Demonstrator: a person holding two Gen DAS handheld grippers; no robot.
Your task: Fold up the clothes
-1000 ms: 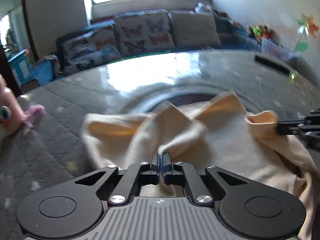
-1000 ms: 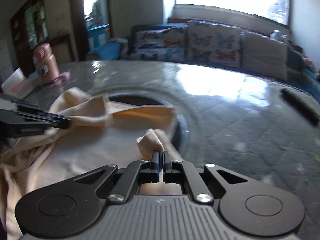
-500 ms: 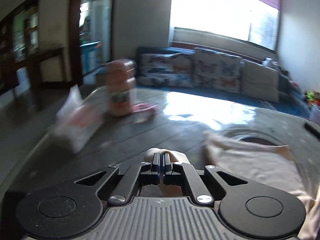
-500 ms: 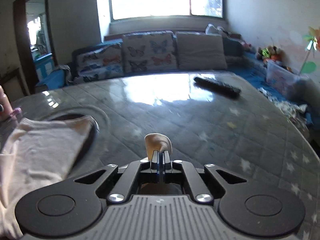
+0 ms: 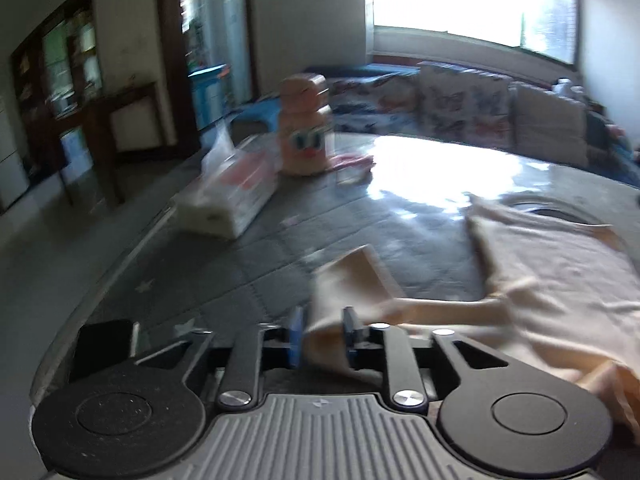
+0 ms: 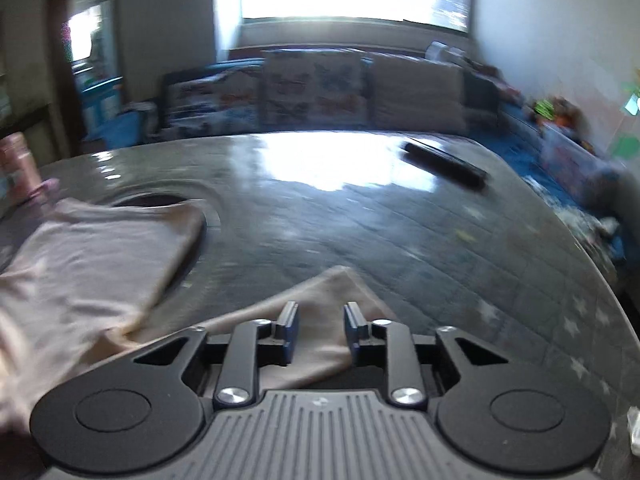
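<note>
A cream garment (image 5: 552, 272) lies spread flat on the grey glass table (image 5: 248, 264). My left gripper (image 5: 320, 330) is open, and one sleeve of the garment (image 5: 352, 280) lies loose between its fingers. In the right wrist view the garment (image 6: 88, 264) lies at the left. My right gripper (image 6: 322, 326) is open, with the other sleeve (image 6: 328, 292) lying loose between its fingers on the table.
A tissue pack (image 5: 232, 196) and a pink bottle with cartoon eyes (image 5: 304, 128) stand at the table's left side. A black remote (image 6: 444, 164) lies at the far right. A sofa with cushions (image 6: 320, 92) stands behind the table. The table's right edge (image 6: 608, 292) is near.
Both grippers swung apart, pulling the two sleeves outward and spreading the garment flat. Both then opened and let the sleeves go.
</note>
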